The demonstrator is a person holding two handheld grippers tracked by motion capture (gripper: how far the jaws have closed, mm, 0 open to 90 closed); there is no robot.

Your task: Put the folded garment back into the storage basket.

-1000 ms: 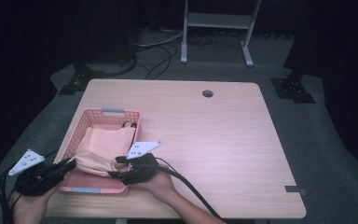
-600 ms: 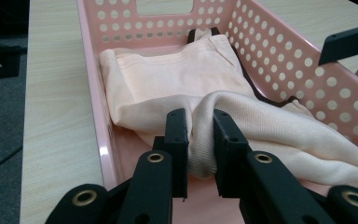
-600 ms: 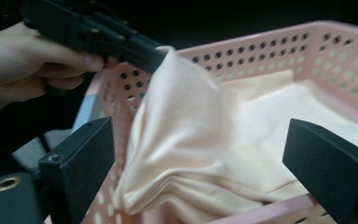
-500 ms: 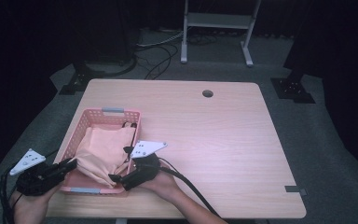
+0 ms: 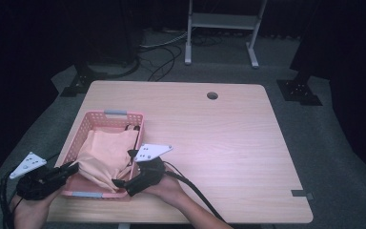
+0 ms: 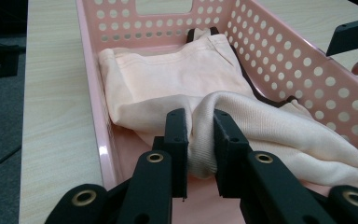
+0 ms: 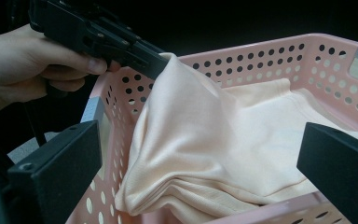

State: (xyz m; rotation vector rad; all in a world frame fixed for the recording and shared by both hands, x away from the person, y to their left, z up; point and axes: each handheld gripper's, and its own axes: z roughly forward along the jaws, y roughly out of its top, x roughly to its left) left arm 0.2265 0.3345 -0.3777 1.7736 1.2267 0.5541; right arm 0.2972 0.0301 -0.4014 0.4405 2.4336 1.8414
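- Surface: light wood table with a round hole near its far edge and a small dark tag at the near right edge. Room is dark; grey floor, cables and a metal stand beyond the far edge.
- Pink perforated basket sits at the near left of the table. A peach cloth lies inside it, with something black under its far edge.
- Left gripper at the basket's near left corner, held in the left hand. Its jaws are clenched on a raised fold of the cloth.
- Right gripper at the basket's near right corner, right hand behind it. Jaws spread wide, nothing between them; cloth just beyond them.
- Left gripper view: fold of cloth pinched between the two jaws, basket wall to the right; the high view is too small to show the pinch.
- Right gripper view: cloth drawn up into a peak at the left gripper's tip, above the basket rim.
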